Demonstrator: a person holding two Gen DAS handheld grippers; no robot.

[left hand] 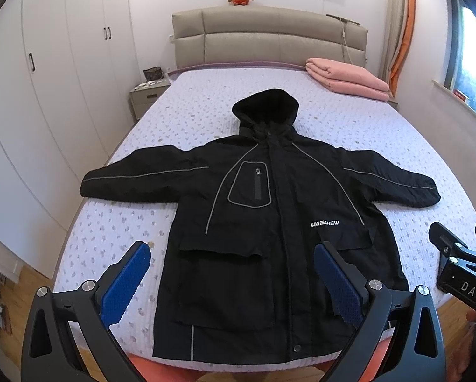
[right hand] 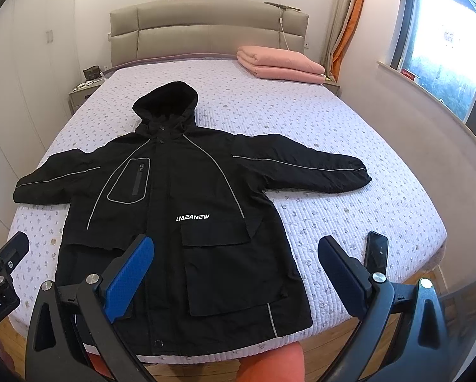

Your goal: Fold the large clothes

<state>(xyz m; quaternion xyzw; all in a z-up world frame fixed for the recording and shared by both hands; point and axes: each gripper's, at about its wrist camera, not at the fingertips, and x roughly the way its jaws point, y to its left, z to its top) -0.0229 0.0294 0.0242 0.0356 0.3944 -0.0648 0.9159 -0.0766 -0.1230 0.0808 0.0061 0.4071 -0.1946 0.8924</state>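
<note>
A black hooded jacket (left hand: 257, 210) lies flat, front up, on the bed (left hand: 333, 121), sleeves spread to both sides, hood toward the headboard. It also shows in the right wrist view (right hand: 187, 203). My left gripper (left hand: 234, 273) is open and empty, held above the jacket's lower hem near the foot of the bed. My right gripper (right hand: 234, 273) is open and empty, above the jacket's lower right side. The right gripper's body shows at the right edge of the left wrist view (left hand: 460, 264).
A folded pink blanket (left hand: 346, 78) lies at the bed's far right. A black phone (right hand: 376, 251) lies on the bed right of the jacket. Wardrobes (left hand: 47, 79) and a nightstand (left hand: 149, 94) stand left; a window (right hand: 444, 60) is right.
</note>
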